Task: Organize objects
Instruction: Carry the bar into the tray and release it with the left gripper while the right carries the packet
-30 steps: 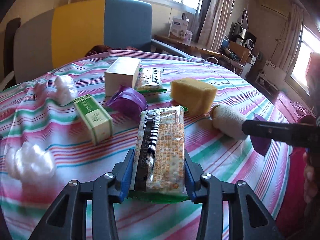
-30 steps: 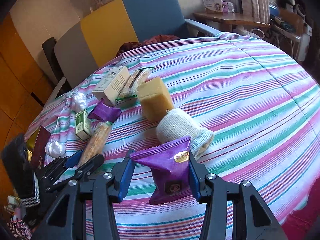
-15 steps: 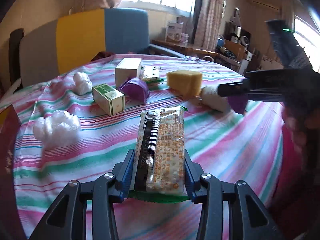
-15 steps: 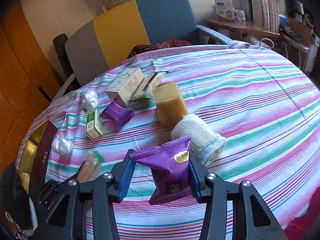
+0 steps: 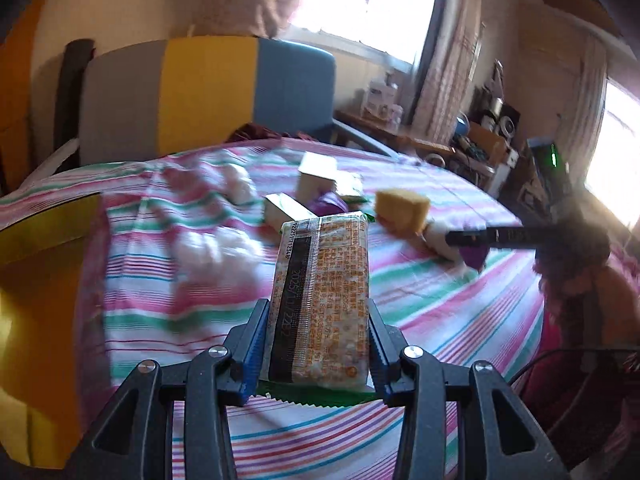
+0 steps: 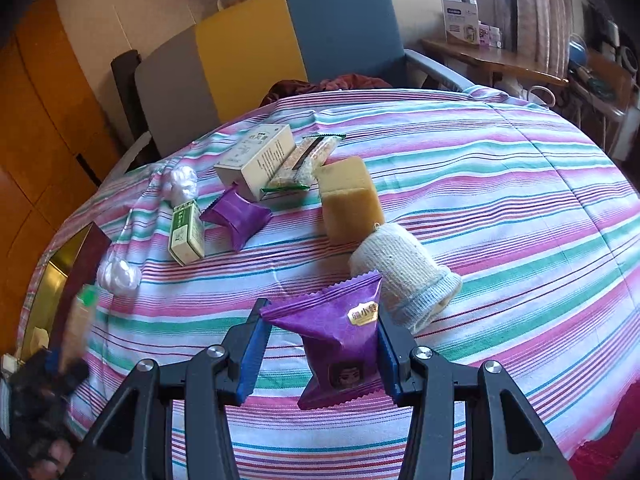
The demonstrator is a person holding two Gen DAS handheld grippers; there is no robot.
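A lived-in home room. Ahead of the gripper stands a table (image 6: pixel 500 184) under a striped cloth, with an armchair (image 6: pixel 280 48) beyond it. Curtains (image 5: pixel 448 60) hang by a sunlit window (image 5: pixel 372 4), right of a cluttered side desk (image 6: pixel 492 60).

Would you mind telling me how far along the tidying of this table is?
Little looks done. In hand: the left gripper clamps a rice cracker pack, and the right gripper clamps a purple snack packet. Left on the cloth: green box, sponge, rolled sock, beige box.
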